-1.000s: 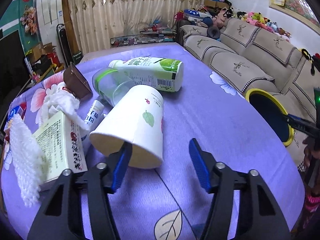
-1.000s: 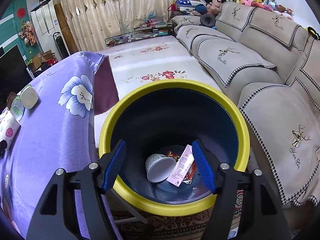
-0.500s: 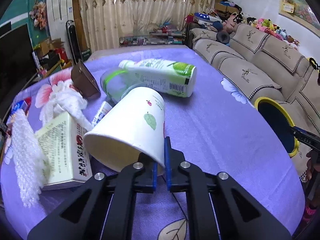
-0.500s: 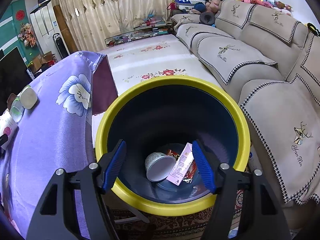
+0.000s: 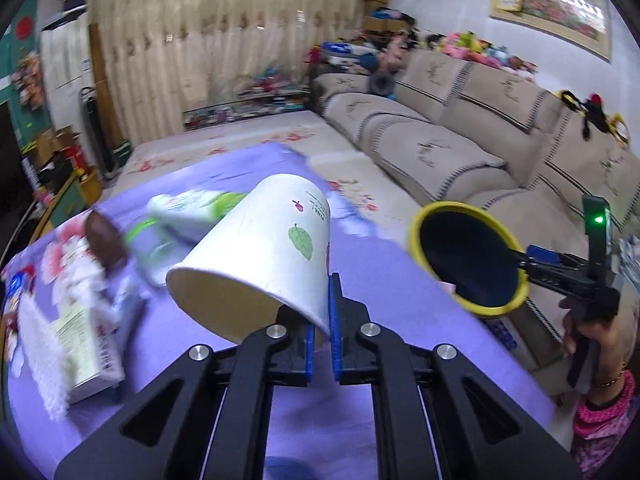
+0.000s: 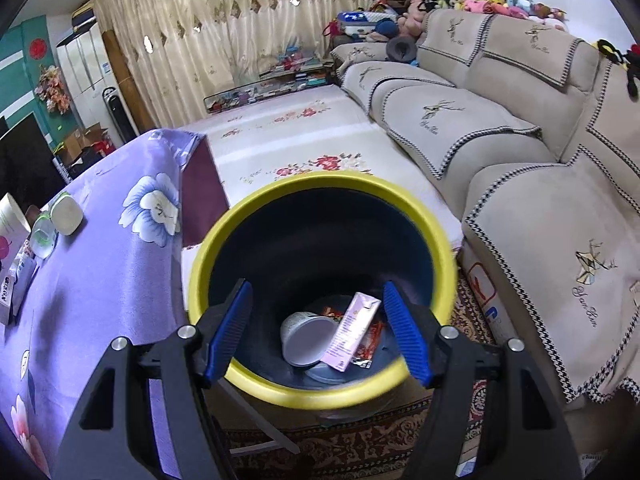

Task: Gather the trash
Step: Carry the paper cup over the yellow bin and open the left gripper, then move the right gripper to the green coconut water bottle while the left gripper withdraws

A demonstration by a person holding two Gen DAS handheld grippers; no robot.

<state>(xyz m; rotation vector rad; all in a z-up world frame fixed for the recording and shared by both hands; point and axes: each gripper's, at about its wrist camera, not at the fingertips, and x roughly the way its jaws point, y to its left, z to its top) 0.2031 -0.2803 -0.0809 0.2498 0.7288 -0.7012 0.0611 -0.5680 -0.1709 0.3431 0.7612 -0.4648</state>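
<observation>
My left gripper (image 5: 322,334) is shut on the rim of a white paper cup (image 5: 260,252) with a green leaf print and holds it lifted above the purple table, mouth towards me. A yellow-rimmed dark bin (image 5: 468,258) stands off the table's right edge. In the right wrist view my right gripper (image 6: 316,330) is open and empty just above that bin (image 6: 320,394). Inside the bin lie a white cup (image 6: 302,340), a pink carton (image 6: 354,330) and a red wrapper (image 6: 370,346).
On the purple flowered tablecloth (image 5: 400,308) lie a green-and-white bottle (image 5: 192,206), a clear jar with a green band, a brown object (image 5: 106,240), white tissue, a yellow box (image 5: 86,344) and white foam netting. A beige sofa (image 6: 520,168) runs along the right.
My left gripper closed on the cup's rim, then lifted it off the table and swung right towards the bin. The right gripper stayed open over the bin.
</observation>
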